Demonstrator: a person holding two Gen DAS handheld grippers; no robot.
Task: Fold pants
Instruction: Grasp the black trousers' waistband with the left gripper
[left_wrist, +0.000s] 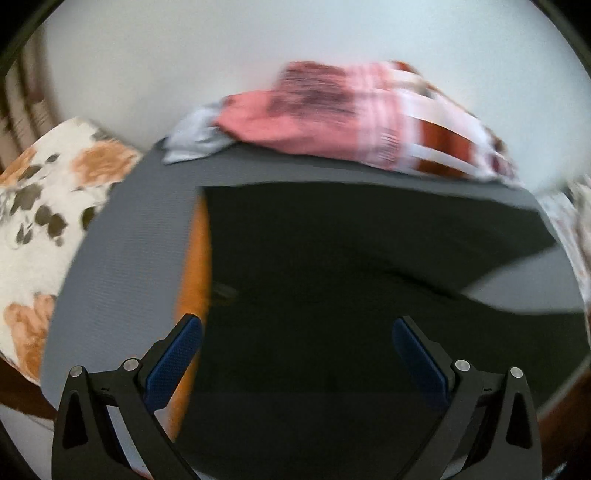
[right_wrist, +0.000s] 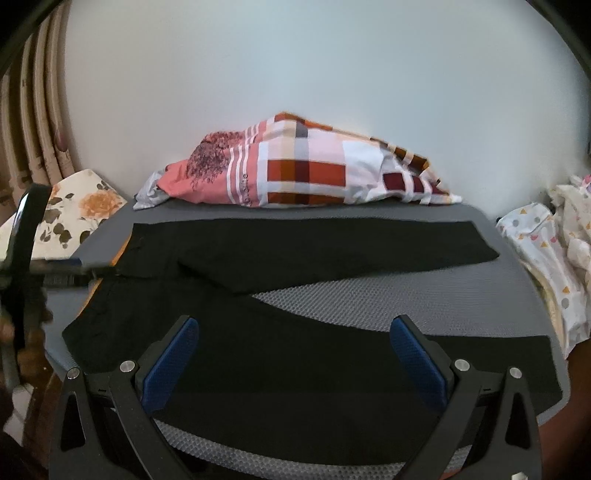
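a pair of black fabric pants (right_wrist: 295, 254) lies spread flat on a grey textured mat (right_wrist: 369, 299), its two legs splayed apart toward the right so a wedge of mat shows between them. the far leg runs along the back of the mat, just in front of a rumpled pink, red and white checked cloth bundle (right_wrist: 295, 173) lying against the pale wall (right_wrist: 295, 66). the right gripper (right_wrist: 295, 354) hovers over the near leg with its blue-padded fingers (right_wrist: 170, 365) spread wide, holding nothing. the left gripper (left_wrist: 297, 354) hangs over the waist end of the pants, its blue pads (left_wrist: 173, 365) likewise parted and empty (that view is smeared with blur). a thin orange strip (left_wrist: 192, 295) shows along the left edge of the pants. a white cushion with orange flowers (right_wrist: 77, 210) sits beside the mat on the left, and a white fabric heap with small coloured shapes (right_wrist: 543, 254) lies on the right.
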